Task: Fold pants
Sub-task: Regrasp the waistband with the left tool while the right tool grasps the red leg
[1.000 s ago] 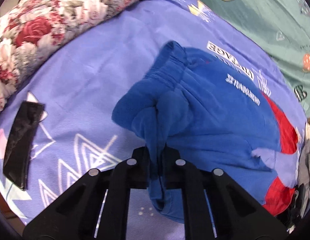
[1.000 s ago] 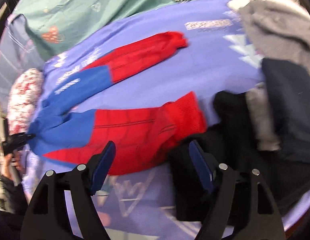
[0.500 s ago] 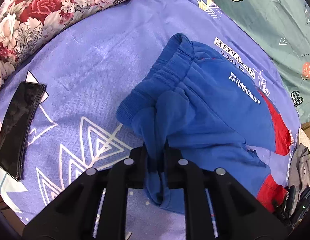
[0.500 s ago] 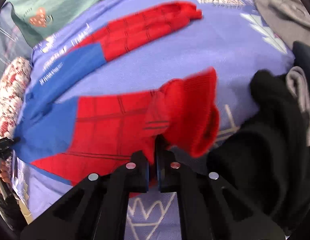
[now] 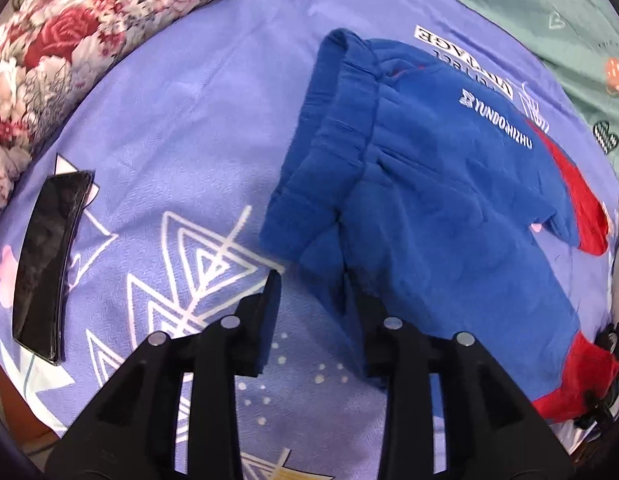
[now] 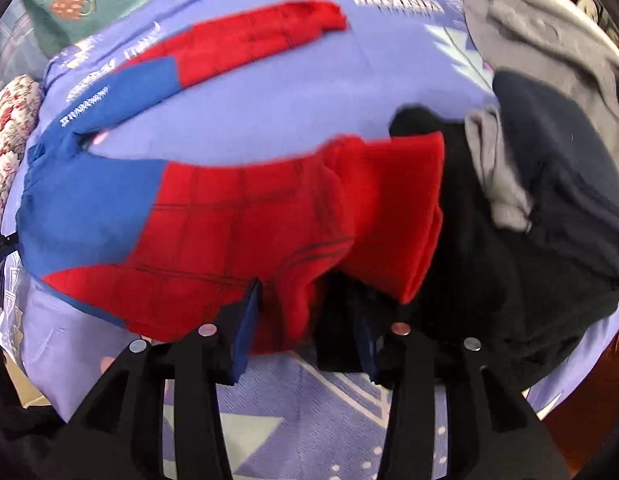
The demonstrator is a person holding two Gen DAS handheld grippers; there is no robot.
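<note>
Blue and red pants (image 5: 449,200) lie spread on a purple bedsheet (image 5: 197,92), both legs apart. The blue waistband (image 5: 337,136) is bunched at the near left in the left wrist view. My left gripper (image 5: 313,280) is open, its jaws straddling the waist's near corner without holding it. In the right wrist view the near red leg (image 6: 269,220) ends in a cuff (image 6: 401,216) folded up over black clothes. My right gripper (image 6: 305,292) is open around the leg's near edge. The far red leg (image 6: 261,40) lies flat.
A black phone (image 5: 49,264) lies on the sheet at the left. A floral pillow (image 5: 69,28) is at the far left. A pile of black (image 6: 489,248), grey (image 6: 529,40) and dark navy (image 6: 569,168) clothes sits right of the pants. A green blanket (image 5: 549,12) is beyond.
Both grippers were shut on the pants half a second ago and have opened. The waist and the red cuff have dropped onto the bed.
</note>
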